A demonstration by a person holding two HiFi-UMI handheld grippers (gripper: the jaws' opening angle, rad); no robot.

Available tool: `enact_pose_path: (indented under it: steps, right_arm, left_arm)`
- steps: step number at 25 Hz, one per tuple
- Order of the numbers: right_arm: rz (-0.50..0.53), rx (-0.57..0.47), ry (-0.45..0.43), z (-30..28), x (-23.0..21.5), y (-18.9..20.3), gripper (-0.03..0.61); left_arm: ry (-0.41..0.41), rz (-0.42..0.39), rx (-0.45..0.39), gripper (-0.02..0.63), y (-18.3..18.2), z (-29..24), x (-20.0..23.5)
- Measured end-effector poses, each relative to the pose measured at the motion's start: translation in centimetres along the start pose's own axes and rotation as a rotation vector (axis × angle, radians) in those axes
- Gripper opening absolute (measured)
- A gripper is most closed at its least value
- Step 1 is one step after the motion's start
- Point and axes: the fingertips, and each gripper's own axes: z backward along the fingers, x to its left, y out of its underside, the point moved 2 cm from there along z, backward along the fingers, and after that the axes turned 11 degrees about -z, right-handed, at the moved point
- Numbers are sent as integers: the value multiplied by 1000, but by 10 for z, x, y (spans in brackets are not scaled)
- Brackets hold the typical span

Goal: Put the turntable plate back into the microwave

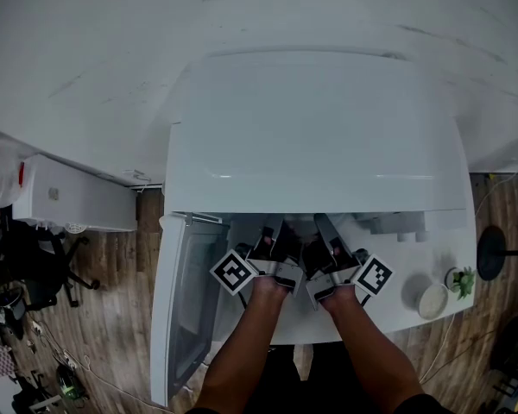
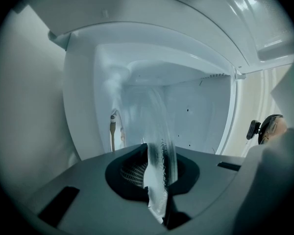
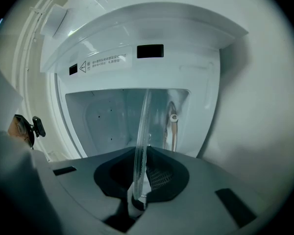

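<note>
Because the turntable plate (image 3: 141,126) is stiff, slick, weighty glass that would shatter if dropped, I judge its rim the place to hold, and my left fingers (image 2: 131,173) and right fingers (image 3: 161,177) are both clamped there side by side. It hangs at the mouth of the open microwave (image 1: 319,136), reaching inward.

Potted plant (image 1: 463,280), white dish (image 1: 432,301), office chair (image 1: 36,270), wooden floor (image 1: 112,304)
</note>
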Motion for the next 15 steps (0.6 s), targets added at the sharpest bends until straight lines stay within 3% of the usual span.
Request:
enact_pose_path:
  steps: [10, 15]
  right_arm:
    - [-94, -28, -45, -2, 0, 1, 51]
    - [-119, -40, -65, -4, 0, 0, 57]
  left_arm:
    - [18, -43, 12, 60, -3, -1, -4]
    - [38, -84, 67, 138, 3, 5, -11]
